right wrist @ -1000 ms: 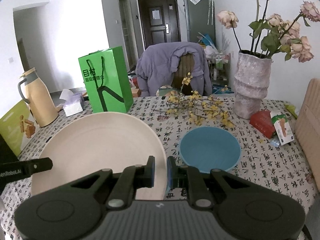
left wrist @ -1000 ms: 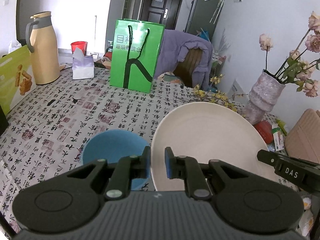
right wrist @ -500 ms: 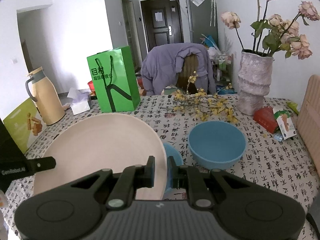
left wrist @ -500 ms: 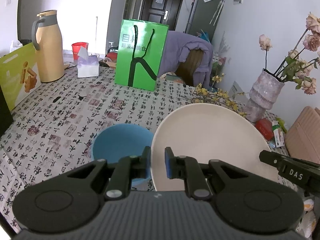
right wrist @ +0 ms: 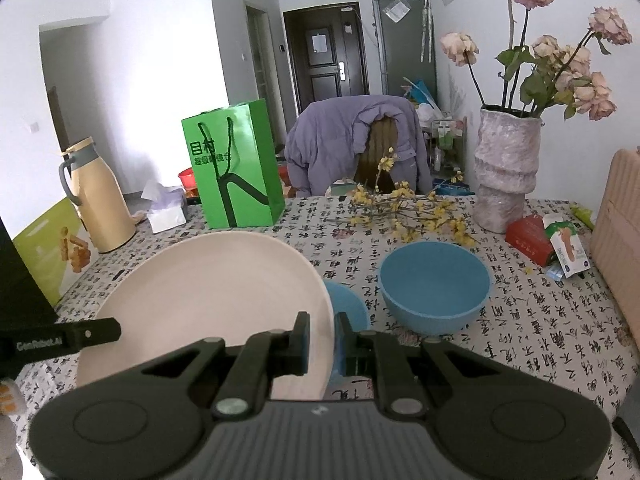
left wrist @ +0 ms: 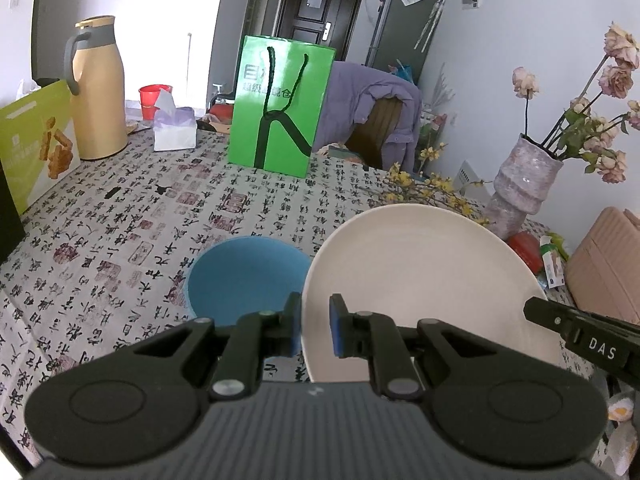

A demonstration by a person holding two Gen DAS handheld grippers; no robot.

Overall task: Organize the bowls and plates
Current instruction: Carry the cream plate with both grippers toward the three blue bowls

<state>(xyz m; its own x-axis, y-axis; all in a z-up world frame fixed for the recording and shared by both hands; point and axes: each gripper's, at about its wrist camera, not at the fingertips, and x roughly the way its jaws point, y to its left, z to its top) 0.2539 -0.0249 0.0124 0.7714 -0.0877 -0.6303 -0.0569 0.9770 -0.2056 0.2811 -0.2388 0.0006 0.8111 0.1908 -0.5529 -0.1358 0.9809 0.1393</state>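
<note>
Calligraphy-print cloth covers your counter [left wrist: 120, 216]. Left view: your left tool [left wrist: 314, 326] pinches the cream plate [left wrist: 420, 280] by its left rim, held above the cloth beside a blue bowl [left wrist: 244, 276]. Right view: your right tool [right wrist: 322, 338] grips the opposite rim; a larger blue bowl [right wrist: 435, 286] sits just right. Likely next: set the plate down, clear of both bowls and the yellow flower sprigs [right wrist: 404, 210].

White lettering "DAS" stands on the black right gripper [left wrist: 596, 350]. "GenRobot.AI" stands on the black left gripper [right wrist: 40, 345]. The green paper bag [right wrist: 234, 168] bears "目村". The calligraphy-print cloth on the desk [left wrist: 132, 216] is illegible.
</note>
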